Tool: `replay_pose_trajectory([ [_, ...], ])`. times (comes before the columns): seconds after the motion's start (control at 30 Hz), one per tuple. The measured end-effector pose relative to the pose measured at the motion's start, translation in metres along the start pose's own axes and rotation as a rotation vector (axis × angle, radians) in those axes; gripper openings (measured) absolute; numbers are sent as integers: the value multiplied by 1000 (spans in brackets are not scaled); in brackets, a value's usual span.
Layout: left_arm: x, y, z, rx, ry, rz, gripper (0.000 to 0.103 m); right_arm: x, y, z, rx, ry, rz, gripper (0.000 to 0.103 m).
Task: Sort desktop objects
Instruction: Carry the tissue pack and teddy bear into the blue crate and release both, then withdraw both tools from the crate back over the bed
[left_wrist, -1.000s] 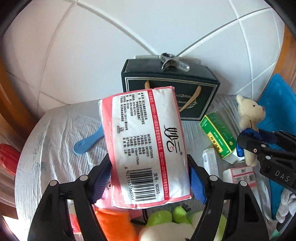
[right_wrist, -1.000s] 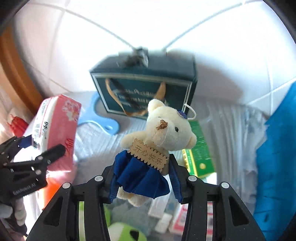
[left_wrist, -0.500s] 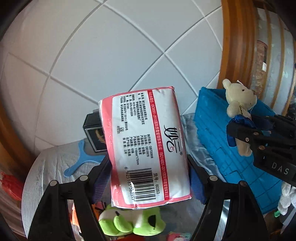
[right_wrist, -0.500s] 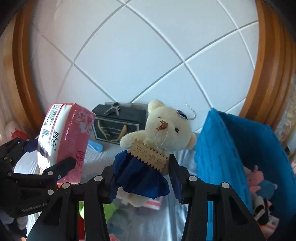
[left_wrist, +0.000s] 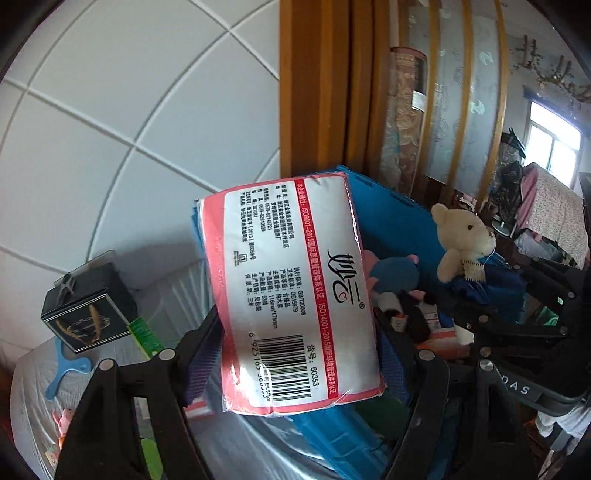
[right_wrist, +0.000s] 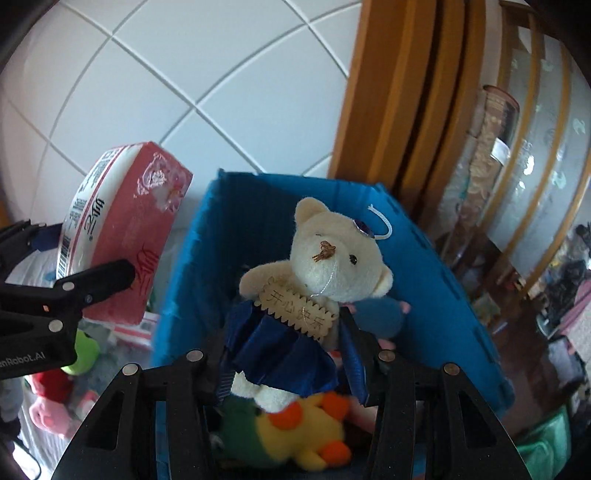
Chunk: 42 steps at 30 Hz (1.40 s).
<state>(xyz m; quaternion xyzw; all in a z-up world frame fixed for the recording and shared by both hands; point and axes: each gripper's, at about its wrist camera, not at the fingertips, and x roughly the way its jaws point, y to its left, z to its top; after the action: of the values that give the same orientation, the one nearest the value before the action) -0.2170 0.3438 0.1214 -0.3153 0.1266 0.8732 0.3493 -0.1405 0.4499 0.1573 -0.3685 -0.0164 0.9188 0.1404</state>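
My left gripper (left_wrist: 295, 354) is shut on a pink and white tissue pack (left_wrist: 291, 295) and holds it in the air at the near left edge of the blue bin (left_wrist: 388, 206). The pack also shows in the right wrist view (right_wrist: 122, 236). My right gripper (right_wrist: 284, 347) is shut on a cream teddy bear in a blue skirt (right_wrist: 317, 273) and holds it above the inside of the blue bin (right_wrist: 436, 273). The bear also shows in the left wrist view (left_wrist: 461, 243). Soft toys lie in the bin, among them a yellow duck (right_wrist: 306, 432).
A dark gift box (left_wrist: 85, 314), a blue flat tool (left_wrist: 66, 373) and a green box (left_wrist: 144, 332) lie on the grey cloth-covered table (left_wrist: 33, 402). A green plush (right_wrist: 81, 354) and a red plush (right_wrist: 48, 402) lie left of the bin. A wooden door frame (right_wrist: 391, 88) stands behind.
Both grippers have swung right from the table to the blue bin, carrying the tissue pack and the bear. The bear now hangs over the bin's inside.
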Motion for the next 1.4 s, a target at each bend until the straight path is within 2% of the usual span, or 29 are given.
replay_pose_trajectory([
  [0.07, 22, -35, 4, 35, 51, -24, 75, 12, -27, -13, 13, 46, -9, 48],
  [0.17, 57, -67, -2, 58, 148, -51, 75, 32, -57, -39, 34, 110, -14, 48],
  [0.37, 96, -111, -19, 111, 285, -38, 76, 66, -99, -75, 51, 203, -64, 48],
  [0.6, 99, -131, -21, 136, 321, -24, 78, 100, -119, -97, 32, 256, -102, 50],
  [0.7, 97, -138, -24, 147, 295, 5, 78, 108, -126, -104, 30, 260, -101, 53],
  [0.77, 90, -137, -25, 140, 277, -2, 78, 103, -127, -106, 28, 251, -106, 65],
  [0.83, 80, -134, -24, 122, 251, -22, 78, 95, -129, -108, 33, 237, -112, 88],
  [0.9, 67, -130, -24, 119, 206, -14, 78, 86, -132, -108, 36, 211, -115, 92],
  [0.97, 51, -122, -24, 113, 160, -6, 82, 74, -133, -106, 45, 188, -104, 101],
  [1.2, -9, -77, -41, 29, 9, 44, 84, 30, -121, -96, 84, 73, -41, 103],
  [1.4, -55, -1, -84, -96, -60, 141, 84, -2, -78, -83, 106, -47, 104, 103],
])
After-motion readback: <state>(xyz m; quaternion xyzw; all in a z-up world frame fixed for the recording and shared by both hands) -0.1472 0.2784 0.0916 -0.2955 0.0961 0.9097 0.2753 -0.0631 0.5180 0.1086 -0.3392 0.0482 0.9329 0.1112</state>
